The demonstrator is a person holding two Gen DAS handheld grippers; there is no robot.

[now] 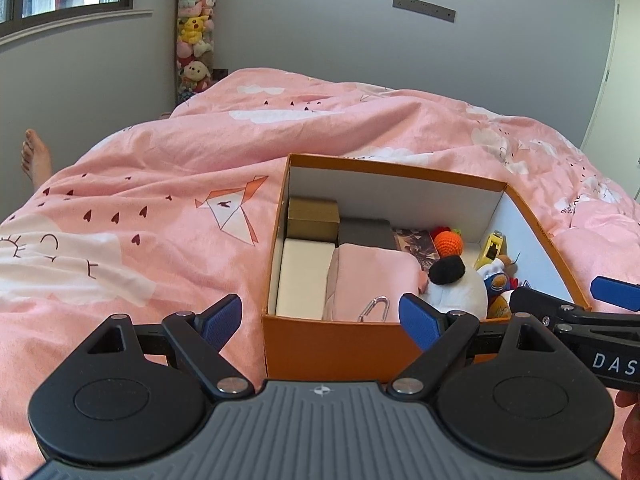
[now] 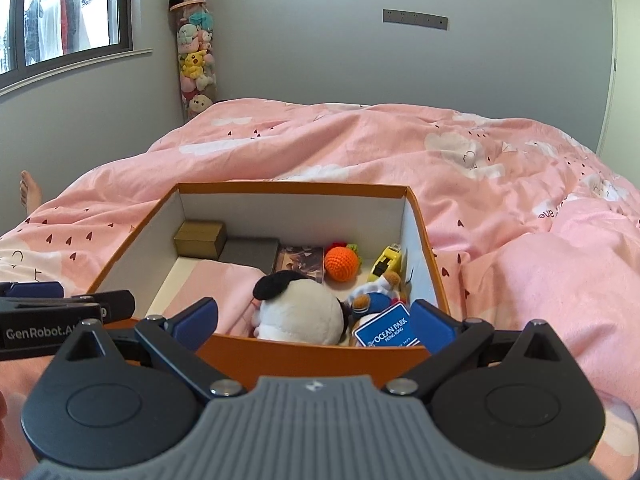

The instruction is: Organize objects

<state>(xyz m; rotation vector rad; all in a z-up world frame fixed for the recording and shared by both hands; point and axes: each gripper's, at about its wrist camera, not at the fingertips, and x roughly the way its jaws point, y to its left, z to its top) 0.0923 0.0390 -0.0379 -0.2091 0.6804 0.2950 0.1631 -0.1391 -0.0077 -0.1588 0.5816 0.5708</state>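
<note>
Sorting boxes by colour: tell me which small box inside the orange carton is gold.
The gold box in the far left corner; the grey box beside it is flatter.

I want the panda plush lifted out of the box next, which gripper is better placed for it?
Right. The right gripper is open and lined up with the panda plush; the left gripper, also open, faces the folded pink cloth.

- The box (image 2: 320, 354) sits on the bed (image 2: 480, 184)
- In the box, the plush panda (image 2: 300, 312) lies at 6 o'clock, the crochet ball (image 2: 340, 265) behind it toward 1 o'clock, the small carton (image 2: 199, 238) at 10 o'clock
</note>
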